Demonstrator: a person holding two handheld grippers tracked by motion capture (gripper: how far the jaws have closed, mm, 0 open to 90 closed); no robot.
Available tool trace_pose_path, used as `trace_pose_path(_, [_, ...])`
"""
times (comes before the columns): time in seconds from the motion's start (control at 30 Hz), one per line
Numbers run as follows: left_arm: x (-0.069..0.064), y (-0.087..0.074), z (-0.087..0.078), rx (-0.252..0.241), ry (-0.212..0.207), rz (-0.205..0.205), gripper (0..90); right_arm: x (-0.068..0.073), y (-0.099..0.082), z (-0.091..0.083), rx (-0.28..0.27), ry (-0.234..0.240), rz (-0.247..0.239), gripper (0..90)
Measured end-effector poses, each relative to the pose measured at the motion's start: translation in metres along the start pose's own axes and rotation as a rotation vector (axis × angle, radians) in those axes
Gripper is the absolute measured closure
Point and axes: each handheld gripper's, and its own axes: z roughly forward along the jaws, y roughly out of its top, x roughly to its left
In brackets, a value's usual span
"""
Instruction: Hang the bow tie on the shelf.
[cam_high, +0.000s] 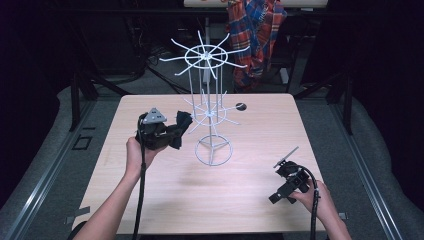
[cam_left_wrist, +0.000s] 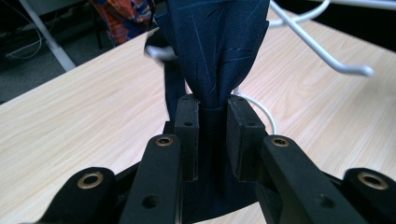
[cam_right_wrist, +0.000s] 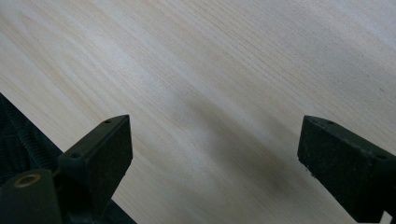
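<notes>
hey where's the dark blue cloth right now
The dark blue cloth is pinched in the left gripper, held above the table at its left side, just left of the white wire rack.

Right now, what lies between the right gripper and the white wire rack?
Bare wooden tabletop, in the high view: nothing lies between the right gripper and the wire rack.
</notes>
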Motion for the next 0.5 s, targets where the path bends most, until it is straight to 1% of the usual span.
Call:
trace_pose_path(0.1, [0.000, -0.004, 0.006, 0.029, -0.005, 0.001, 76.5, 0.000, 0.000, 0.000, 0.001, 0.000, 0.000, 10.0])
trace_pose_path(0.27, [-0.001, -0.005, 0.011, 0.042, -0.012, 0.003, 76.5, 0.000, 0.000, 0.000, 0.003, 0.000, -0.003, 10.1])
trace_pose_path(0.3, [-0.001, -0.006, 0.012, 0.054, -0.015, 0.004, 76.5, 0.000, 0.000, 0.000, 0.001, 0.000, -0.002, 10.1])
trace_pose_path(0.33, [-0.001, -0.006, 0.013, 0.049, -0.011, 0.003, 76.5, 0.000, 0.000, 0.000, 0.000, 0.002, -0.001, 10.0])
trace_pose_path(0.43, [0.000, -0.008, 0.016, 0.064, -0.018, -0.002, 76.5, 0.000, 0.000, 0.000, 0.004, 0.001, -0.004, 10.1])
trace_pose_path(0.47, [0.000, -0.008, 0.016, 0.061, -0.015, -0.002, 76.5, 0.000, 0.000, 0.000, 0.003, 0.000, -0.005, 10.0])
trace_pose_path(0.5, [0.000, -0.009, 0.017, 0.069, -0.023, -0.002, 76.4, 0.000, 0.000, 0.000, 0.003, 0.000, -0.004, 10.1])
